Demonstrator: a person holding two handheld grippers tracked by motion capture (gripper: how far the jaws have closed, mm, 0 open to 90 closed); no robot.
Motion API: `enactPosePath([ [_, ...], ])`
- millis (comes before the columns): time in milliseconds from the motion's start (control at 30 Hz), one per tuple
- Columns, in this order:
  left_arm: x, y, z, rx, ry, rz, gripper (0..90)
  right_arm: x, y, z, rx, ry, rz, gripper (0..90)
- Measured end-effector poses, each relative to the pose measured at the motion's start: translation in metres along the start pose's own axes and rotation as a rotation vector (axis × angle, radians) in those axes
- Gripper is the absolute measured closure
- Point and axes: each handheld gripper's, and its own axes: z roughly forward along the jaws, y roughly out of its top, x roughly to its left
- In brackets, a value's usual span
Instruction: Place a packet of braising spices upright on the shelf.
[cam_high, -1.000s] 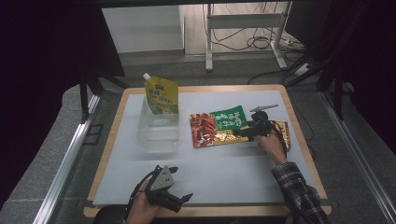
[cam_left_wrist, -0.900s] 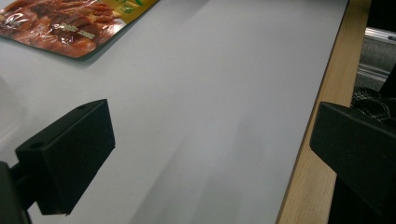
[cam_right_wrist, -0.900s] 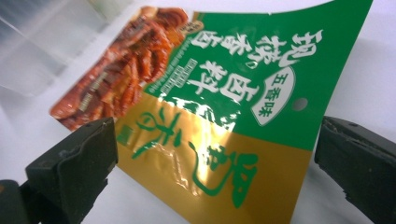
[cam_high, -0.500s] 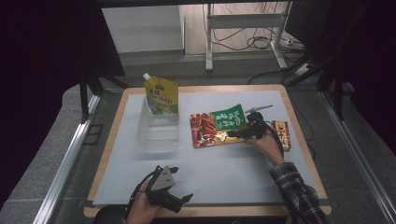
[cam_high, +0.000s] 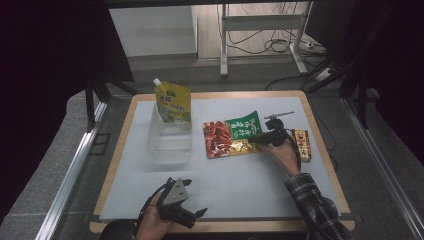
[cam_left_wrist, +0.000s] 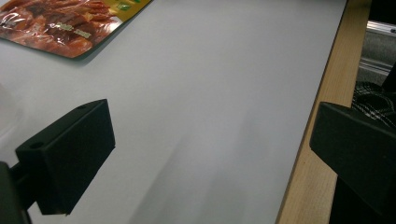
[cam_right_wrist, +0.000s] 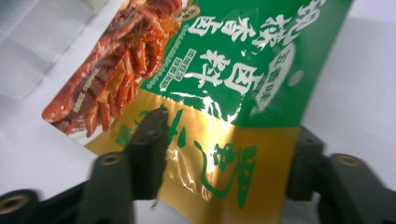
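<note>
A flat snack packet (cam_high: 232, 137), red, green and gold, lies on the white mat at centre right. My right gripper (cam_high: 263, 140) reaches in from the right at its gold end. In the right gripper view the packet (cam_right_wrist: 219, 93) runs between the jaws of that gripper (cam_right_wrist: 229, 128): one jaw lies over the foil and the other behind it. The jaws have just been closing and still stand apart around the packet's edge. My left gripper (cam_high: 194, 216) rests open near the front edge, and in its own view (cam_left_wrist: 210, 121) there is nothing between the jaws, with the packet's corner (cam_left_wrist: 60, 23) far off.
A yellow-green spout pouch (cam_high: 173, 102) stands in a clear plastic container (cam_high: 169, 145) at the back left. A small yellow-brown bar (cam_high: 301, 144) lies right of the right hand. The wooden table edge (cam_left_wrist: 322, 116) runs beside the left gripper.
</note>
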Motion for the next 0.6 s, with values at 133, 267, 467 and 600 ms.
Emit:
enactPosePath([
  [133, -0.0002, 0.0001, 0.0003, 0.001, 0.001, 0.002, 0.0, -0.0015, -0.0003, 0.0009, -0.004, -0.011, 0.017, 54.0],
  [267, -0.0003, -0.0001, 0.0008, 0.004, 0.001, 0.002, 0.0, 0.0016, 0.0001, 0.0, -0.009, -0.063, -0.021, 70.4],
  [467, -0.0006, 0.0, 0.0013, 0.007, 0.001, 0.005, 0.0, 0.0023, -0.0008, -0.0001, -0.021, -0.086, -0.044, 88.5],
  [600, -0.0006, -0.0001, 0.0012, 0.007, 0.002, 0.005, 0.0, 0.0053, 0.0, -0.0001, -0.027, -0.1, -0.055, 88.8],
])
